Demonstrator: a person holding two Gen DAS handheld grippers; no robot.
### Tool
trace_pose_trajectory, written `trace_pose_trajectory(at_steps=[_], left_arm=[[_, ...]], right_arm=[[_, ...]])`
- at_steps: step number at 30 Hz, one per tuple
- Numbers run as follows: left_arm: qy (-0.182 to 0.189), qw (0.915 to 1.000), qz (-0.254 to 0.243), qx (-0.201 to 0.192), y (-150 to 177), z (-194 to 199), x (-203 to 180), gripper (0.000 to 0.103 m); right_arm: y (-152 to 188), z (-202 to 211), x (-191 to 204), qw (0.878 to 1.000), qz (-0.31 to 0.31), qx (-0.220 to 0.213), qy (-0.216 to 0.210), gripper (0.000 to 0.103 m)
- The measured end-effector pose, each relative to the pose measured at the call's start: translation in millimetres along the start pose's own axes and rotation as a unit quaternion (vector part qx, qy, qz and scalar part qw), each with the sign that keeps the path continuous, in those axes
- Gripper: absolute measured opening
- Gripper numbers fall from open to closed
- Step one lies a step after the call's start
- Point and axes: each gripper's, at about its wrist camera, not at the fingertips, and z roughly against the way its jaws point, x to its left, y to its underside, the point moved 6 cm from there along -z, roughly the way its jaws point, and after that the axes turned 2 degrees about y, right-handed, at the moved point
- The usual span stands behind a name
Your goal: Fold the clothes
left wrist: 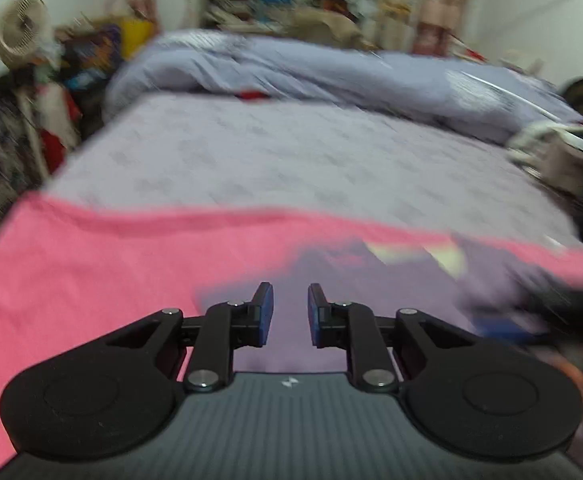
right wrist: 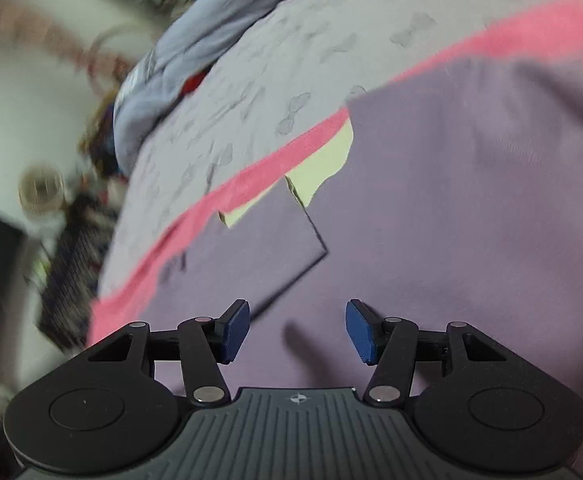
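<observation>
— Clothes first: where do they lie against the jaws?

— Straight ahead of both pairs. A purple garment (right wrist: 431, 220) is spread flat under and beyond the right gripper (right wrist: 297, 330), filling nearly everything past its blue pads (right wrist: 235, 332). One flap of it is folded over, its dark edge running slantwise just ahead of the left-hand pad. A pale yellow patch (right wrist: 323, 164) shows where that fold gives out, further ahead.

— And the pink?

— A pink cloth (left wrist: 83, 280) lies beneath the purple one. From the left gripper (left wrist: 290, 314) it stretches ahead and off to the left side of the jaws; the purple garment (left wrist: 331, 272) sits directly ahead of the pads and to their right. In the right wrist view the pink shows only as a band along the far edge of the purple.

— Jaws themselves?

— Both released. The left pair stands narrowly apart, the right pair wider, and nothing is pinched in either; cloth is only seen through the gaps, below.

— What is it all lying on?

— A bed with a lilac sheet (left wrist: 291, 160) printed with small bows, reaching away ahead of the jaws. A bunched bluish duvet (left wrist: 311, 72) lies across its far end. Beyond that the room is blurred: cluttered shelves (left wrist: 275, 0), and a round fan (left wrist: 19, 32) far off to the left.
</observation>
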Motion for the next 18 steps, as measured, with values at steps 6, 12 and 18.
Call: trace_pose_trajectory(at_steps=[6,12,18], left_arm=[[0.045,0.9974,0.019,0.054,47,6,-39,0.026],[0.041,0.9975,-0.023,0.054,54,-16,-55,0.029],[0.057,0.9971,0.013,0.050,54,-41,-57,0.044]], right_arm=[[-40,-43,8,0.997,-0.060,-0.043,-0.007,0.032],[-64,-11,41,0.998,-0.024,-0.048,-0.018,0.007],[-75,24,68,0.995,0.094,-0.035,0.016,0.012]])
